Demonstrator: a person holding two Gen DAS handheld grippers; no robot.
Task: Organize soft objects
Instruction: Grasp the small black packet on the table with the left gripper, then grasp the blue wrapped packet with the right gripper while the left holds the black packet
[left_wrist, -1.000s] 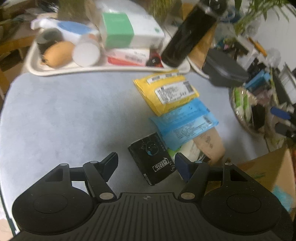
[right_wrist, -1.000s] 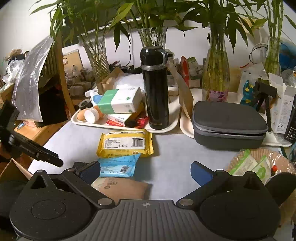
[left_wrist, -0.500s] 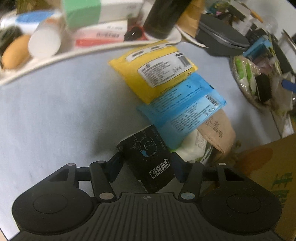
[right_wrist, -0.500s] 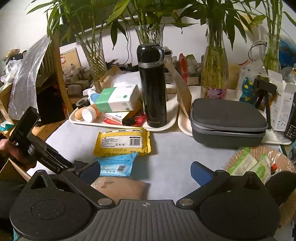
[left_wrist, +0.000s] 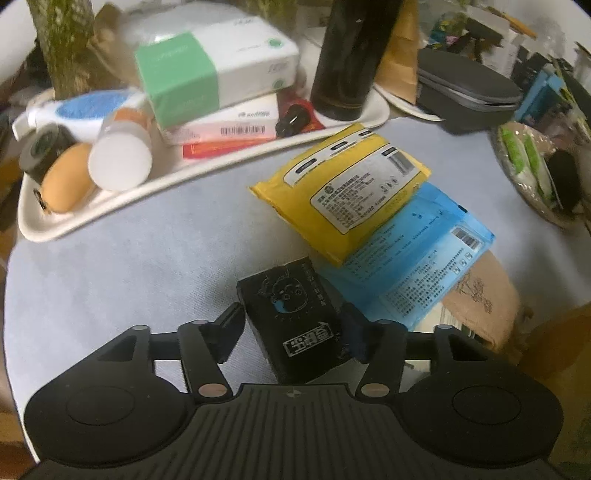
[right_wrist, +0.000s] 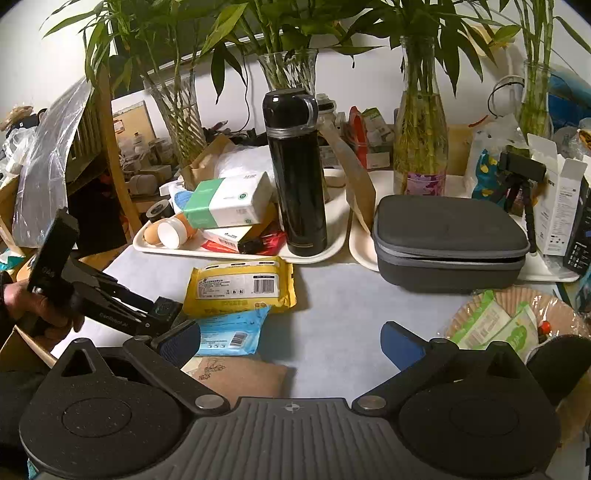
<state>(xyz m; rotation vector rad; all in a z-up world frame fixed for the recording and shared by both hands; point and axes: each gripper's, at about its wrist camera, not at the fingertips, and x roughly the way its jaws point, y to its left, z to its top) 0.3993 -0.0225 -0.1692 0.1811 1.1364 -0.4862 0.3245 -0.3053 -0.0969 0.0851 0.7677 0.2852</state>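
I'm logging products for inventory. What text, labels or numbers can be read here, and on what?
"GenRobot.AI", roughly: on the arm of the left hand-held gripper, whose jaws have just opened further with the black packet between them.
Black packet: boxed white characters, too blurred to read.
Yellow pack: barcode and small print, unreadable.
Blue pack: barcode and small print, unreadable.
Green-and-white tissue pack: print blurred.

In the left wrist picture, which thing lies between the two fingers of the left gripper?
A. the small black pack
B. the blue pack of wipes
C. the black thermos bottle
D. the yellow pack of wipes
A: the small black pack lies between the fingers of the left gripper, while the yellow pack and the blue pack lie farther out on the table.
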